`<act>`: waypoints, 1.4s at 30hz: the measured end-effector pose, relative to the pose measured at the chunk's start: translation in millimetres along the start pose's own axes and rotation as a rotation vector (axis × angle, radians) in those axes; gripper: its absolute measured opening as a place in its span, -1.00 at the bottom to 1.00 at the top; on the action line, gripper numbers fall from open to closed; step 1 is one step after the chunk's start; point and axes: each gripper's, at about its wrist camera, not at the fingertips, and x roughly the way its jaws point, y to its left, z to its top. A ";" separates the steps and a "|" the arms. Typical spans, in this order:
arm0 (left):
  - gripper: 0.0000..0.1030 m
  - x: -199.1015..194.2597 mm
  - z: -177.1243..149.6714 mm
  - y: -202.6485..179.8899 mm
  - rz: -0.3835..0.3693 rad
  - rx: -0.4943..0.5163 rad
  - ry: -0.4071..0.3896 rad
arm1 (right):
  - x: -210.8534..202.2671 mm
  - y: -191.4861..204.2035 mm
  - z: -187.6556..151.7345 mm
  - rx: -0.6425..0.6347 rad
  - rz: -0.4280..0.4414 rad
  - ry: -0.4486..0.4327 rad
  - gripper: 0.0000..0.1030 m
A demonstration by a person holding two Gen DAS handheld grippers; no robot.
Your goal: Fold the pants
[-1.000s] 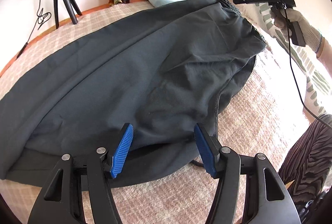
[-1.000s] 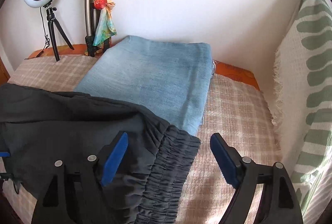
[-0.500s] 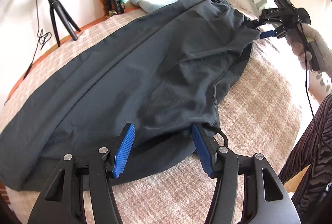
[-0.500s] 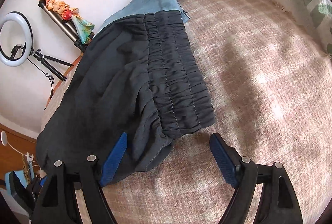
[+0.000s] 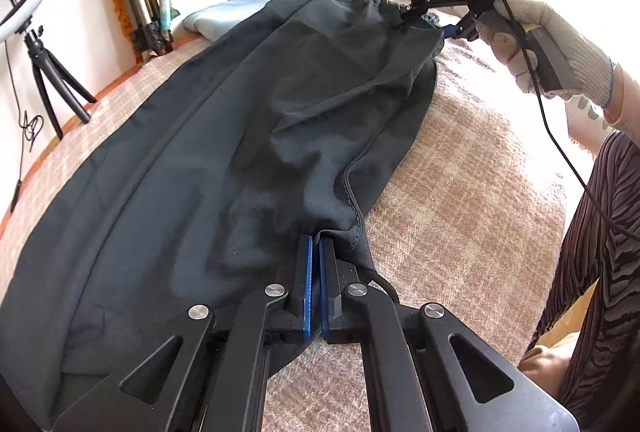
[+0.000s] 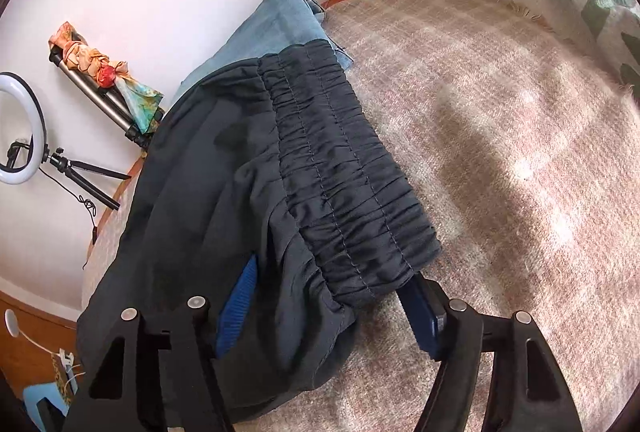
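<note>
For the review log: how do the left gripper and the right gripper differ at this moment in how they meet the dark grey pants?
The left gripper is shut, pinching a bunched fold at the pants' near edge; the right gripper is closing, its blue fingers standing apart.
The left grips plain fabric; the right straddles the corner of the gathered elastic waistband.
Both point down at the same pants on the pinkish plaid blanket.

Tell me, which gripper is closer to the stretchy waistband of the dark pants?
Right. The right gripper has the waistband corner between its closing jaws. The left gripper is shut on the pants' near edge, far from the waistband.
</note>
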 end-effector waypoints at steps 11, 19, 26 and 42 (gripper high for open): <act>-1.00 -38.1 -11.1 -14.9 -0.159 -0.064 -0.072 | -49.9 0.7 3.2 -0.096 0.028 -0.134 -0.41; -1.00 -13.8 -20.3 -45.7 -0.241 -0.010 -0.009 | -27.4 -4.7 -4.4 -0.178 -0.134 -0.106 -0.42; -0.93 -34.4 -18.0 -28.0 -0.103 -0.024 -0.030 | -23.4 1.5 -5.1 -0.247 -0.194 -0.101 -0.27; -0.20 -139.0 -118.2 208.6 0.430 -0.557 -0.061 | -92.0 95.4 -59.4 -0.530 -0.057 -0.156 0.13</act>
